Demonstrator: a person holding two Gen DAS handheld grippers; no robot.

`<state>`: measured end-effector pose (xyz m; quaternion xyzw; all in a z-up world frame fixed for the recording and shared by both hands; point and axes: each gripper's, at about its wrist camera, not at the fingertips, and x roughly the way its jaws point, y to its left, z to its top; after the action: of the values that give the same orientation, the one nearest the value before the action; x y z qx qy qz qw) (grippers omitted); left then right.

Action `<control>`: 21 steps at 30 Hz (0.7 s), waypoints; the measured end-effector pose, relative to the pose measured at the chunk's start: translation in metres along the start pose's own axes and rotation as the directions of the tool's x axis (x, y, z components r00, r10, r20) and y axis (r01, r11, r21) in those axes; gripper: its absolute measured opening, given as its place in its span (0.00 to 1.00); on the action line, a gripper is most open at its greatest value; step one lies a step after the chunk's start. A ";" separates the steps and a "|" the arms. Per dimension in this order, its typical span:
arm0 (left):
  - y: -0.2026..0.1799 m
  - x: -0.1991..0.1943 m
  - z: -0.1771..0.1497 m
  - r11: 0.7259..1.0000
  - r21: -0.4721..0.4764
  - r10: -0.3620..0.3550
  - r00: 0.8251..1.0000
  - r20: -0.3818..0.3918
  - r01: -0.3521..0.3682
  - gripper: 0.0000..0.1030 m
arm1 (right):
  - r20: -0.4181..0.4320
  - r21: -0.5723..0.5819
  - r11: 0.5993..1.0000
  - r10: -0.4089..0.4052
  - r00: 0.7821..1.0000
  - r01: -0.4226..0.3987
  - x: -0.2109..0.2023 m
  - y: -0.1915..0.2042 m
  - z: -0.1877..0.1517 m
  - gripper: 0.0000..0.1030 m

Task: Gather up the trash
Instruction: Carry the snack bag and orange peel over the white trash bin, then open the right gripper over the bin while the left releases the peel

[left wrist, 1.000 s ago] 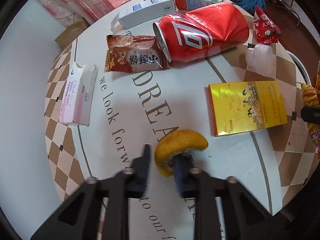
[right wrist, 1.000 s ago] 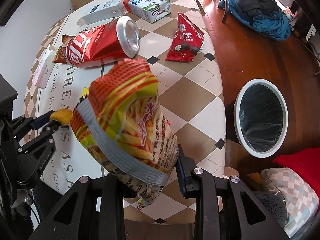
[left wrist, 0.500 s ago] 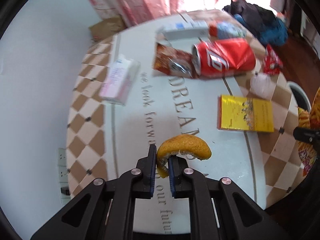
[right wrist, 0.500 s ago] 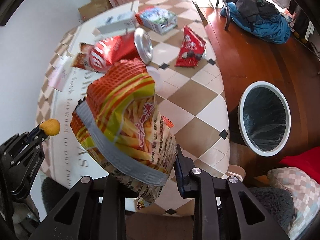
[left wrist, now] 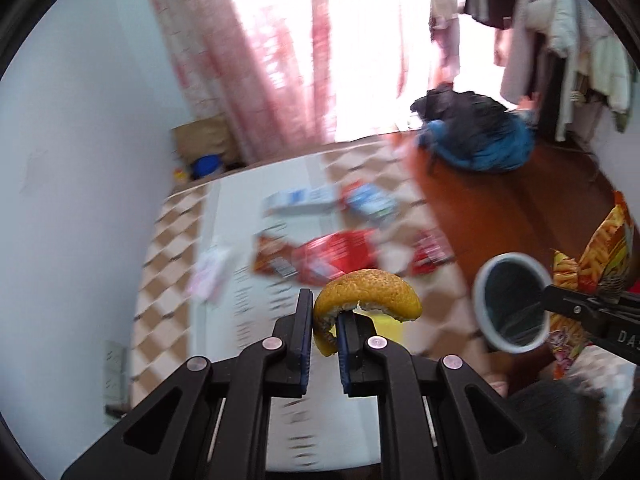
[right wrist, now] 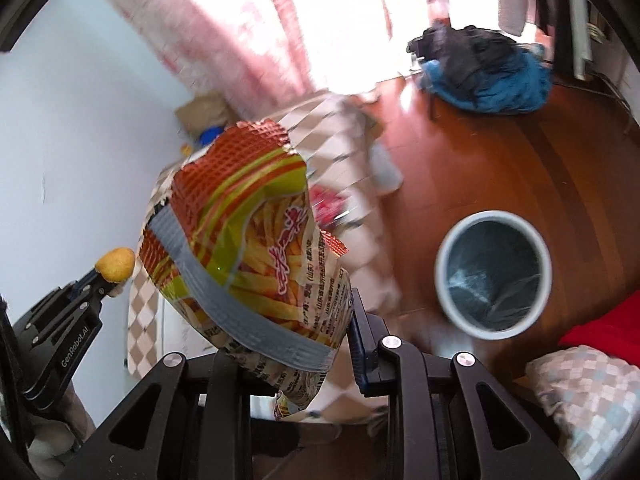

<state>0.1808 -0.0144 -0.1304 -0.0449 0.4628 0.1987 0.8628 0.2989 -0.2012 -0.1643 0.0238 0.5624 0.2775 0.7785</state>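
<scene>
In the left wrist view, the left gripper [left wrist: 323, 330] is closed on a curved piece of orange fruit peel [left wrist: 368, 294]. It pinches only one end of the peel. The rest arches up and over toward 3 o'clock, so its long way runs from side to side, with the bumpy skin on top and the pale inside facing down. The peel looks light, bendy and a bit slick, so the pinch near the end seems good enough, but a hard shake could make it slip. The round white trash bin with a dark liner [left wrist: 512, 300] sits on the floor at 3 o'clock, and the checkered table with trash on it [left wrist: 168, 240] is at 11 o'clock, all blurry.

In the right wrist view, the right gripper [right wrist: 288, 350] is squeezed on a big orange and yellow crisp bag with a grey tape band [right wrist: 248, 248]. It holds the bag low down, near the tape. The bag stands tall, its torn top pointing to 12 o'clock. It looks very light, crinkly and soft, so it may flop or slide. The bin [right wrist: 494, 274] is at 3 o'clock, well apart from the bag. The left gripper [right wrist: 102, 280] shows at 9 o'clock with the peel [right wrist: 116, 265].
</scene>
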 end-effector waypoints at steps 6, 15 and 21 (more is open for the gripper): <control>-0.108 0.048 0.034 0.979 0.060 -0.190 0.977 -0.095 0.196 0.08 | 0.021 0.145 0.985 -0.101 0.995 0.096 -0.011 -0.123 0.014 0.26; -0.276 0.212 0.038 0.922 0.093 -0.304 0.852 -0.427 0.376 0.09 | -0.191 0.323 0.929 -0.121 0.974 0.179 0.101 -0.292 -0.003 0.26; -0.329 0.286 0.020 0.901 0.064 -0.309 0.739 -0.598 0.428 0.11 | -0.301 0.391 0.901 -0.066 0.951 0.186 0.173 -0.352 -0.014 0.26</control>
<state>0.4639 -0.2252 -0.3881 -0.1081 0.6999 -0.0466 0.7045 0.4659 -0.4230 -0.4414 0.1121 0.7133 0.1008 0.6844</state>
